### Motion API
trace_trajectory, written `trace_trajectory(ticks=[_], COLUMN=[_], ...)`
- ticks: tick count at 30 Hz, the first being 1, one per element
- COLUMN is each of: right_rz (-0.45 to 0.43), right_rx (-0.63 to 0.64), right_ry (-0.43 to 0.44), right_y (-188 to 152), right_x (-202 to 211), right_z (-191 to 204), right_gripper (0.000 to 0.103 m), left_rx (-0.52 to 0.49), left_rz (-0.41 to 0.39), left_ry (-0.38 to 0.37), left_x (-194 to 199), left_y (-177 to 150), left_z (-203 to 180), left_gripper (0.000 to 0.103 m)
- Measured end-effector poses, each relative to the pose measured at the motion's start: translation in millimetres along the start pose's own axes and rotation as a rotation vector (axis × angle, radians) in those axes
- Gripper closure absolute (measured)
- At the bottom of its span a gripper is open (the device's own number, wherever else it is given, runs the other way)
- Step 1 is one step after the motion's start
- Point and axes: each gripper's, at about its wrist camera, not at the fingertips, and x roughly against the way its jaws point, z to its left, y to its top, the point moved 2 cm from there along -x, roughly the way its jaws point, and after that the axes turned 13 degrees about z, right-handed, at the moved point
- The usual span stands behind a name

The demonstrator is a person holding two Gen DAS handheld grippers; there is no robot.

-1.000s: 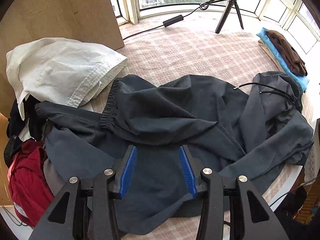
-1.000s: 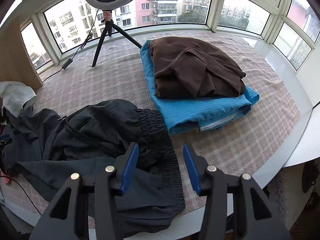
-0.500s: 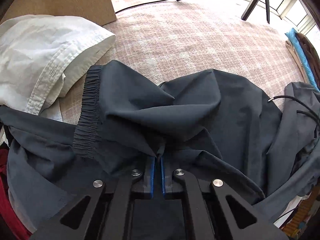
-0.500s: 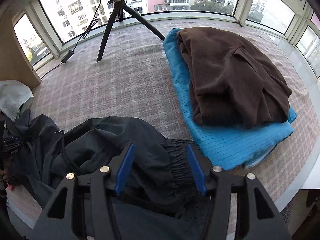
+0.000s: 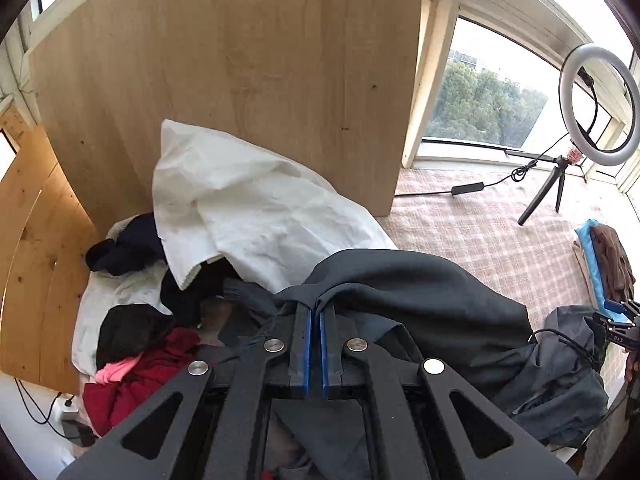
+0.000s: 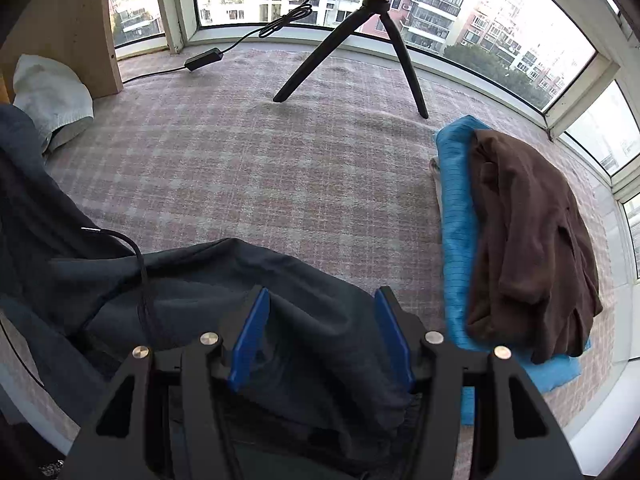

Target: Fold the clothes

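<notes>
Bay window all round, a checked tabletop (image 6: pixel 248 168) under it, and the ring-light tripod (image 6: pixel 360 40) standing at the back as our marker. Right of the tripod and nearer the camera sits the finished work: a brown garment (image 6: pixel 528 232) folded on top of a blue one (image 6: pixel 456 240), a neat stack, so at least two pieces look done. Left of the tripod it's another story: a heap against the wooden board (image 5: pixel 240 80), with a white shirt (image 5: pixel 256 208), something red (image 5: pixel 140 376) and dark bits all unfolded. In play now are the dark trousers (image 5: pixel 420 296), sprawled in front of the tripod, still crumpled, drawcord (image 6: pixel 136 264) loose. The left claw (image 5: pixel 314 344) is clenched on a pinch of trouser fabric and holds it up; the right claw (image 6: pixel 320 340) is spread, released, straddling the trousers' other end with cloth between its pads but no squeeze. My read: early in this garment, plenty left. Writing? Only small letters, apparently "DAS", on the far claw in the left view; the tripod's red tag is unreadable.
</notes>
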Motion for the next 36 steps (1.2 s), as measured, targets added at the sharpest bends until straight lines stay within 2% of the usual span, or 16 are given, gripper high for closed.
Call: trace_trajectory(ticks=[2, 3, 6, 10, 11, 14, 15, 16, 18, 22, 26, 28, 31, 33, 36], right_rz=[0.014, 0.020, 0.025, 0.022, 0.019, 0.001, -0.005, -0.009, -0.023, -0.026, -0.001, -0.005, -0.009, -0.004, 0.007], right_rx=[-0.028, -0.040, -0.054, -0.095, -0.117, -0.203, -0.233, -0.263, -0.324, -0.386, -0.363, -0.356, -0.365, -0.376, -0.388], right_ry=[0.038, 0.050, 0.057, 0.060, 0.061, 0.052, 0.049, 0.053, 0.061, 0.096, 0.098, 0.098, 0.103, 0.111, 0.129], right_y=[-4, -8, -18, -40, -47, -71, -79, -86, -100, -114, -117, -122, -130, -133, -134], right_x=[-4, -6, -9, -6, -4, 5, 8, 11, 15, 11, 9, 12, 14, 12, 8], right_z=[-8, -10, -13, -23, -29, -52, -60, -66, -78, -86, -76, -72, -68, -67, -65], right_gripper=[0.049, 0.049, 0.049, 0.049, 0.049, 0.049, 0.049, 0.049, 0.049, 0.049, 0.049, 0.049, 0.049, 0.049, 0.049], left_rx=[0.011, 0.011, 0.042, 0.003, 0.002, 0.001, 0.000, -0.003, -0.087, -0.389, -0.582, -0.514, -0.355, -0.293, -0.183], left_rz=[-0.021, -0.027, 0.024, 0.100, 0.108, 0.135, 0.144, 0.151, 0.149, 0.218, 0.348, 0.426, 0.474, 0.462, 0.467], left_ry=[0.025, 0.064, 0.163, 0.288, 0.286, 0.280, 0.278, 0.272, 0.177, -0.007, -0.076, -0.127, -0.203, -0.183, -0.192], left_x=[11, 11, -8, -31, -29, -24, -22, -21, -20, -51, -96, -114, -126, -126, -131], left_y=[11, 15, 23, -4, -13, -38, -46, -54, -71, -111, -148, -151, -145, -142, -135], left_z=[16, 22, 44, 56, 58, 65, 67, 68, 38, -66, -139, -141, -128, -121, -116], left_gripper=[0.101, 0.100, 0.097, 0.091, 0.090, 0.073, 0.075, 0.075, 0.075, 0.074, 0.070, 0.071, 0.072, 0.071, 0.068])
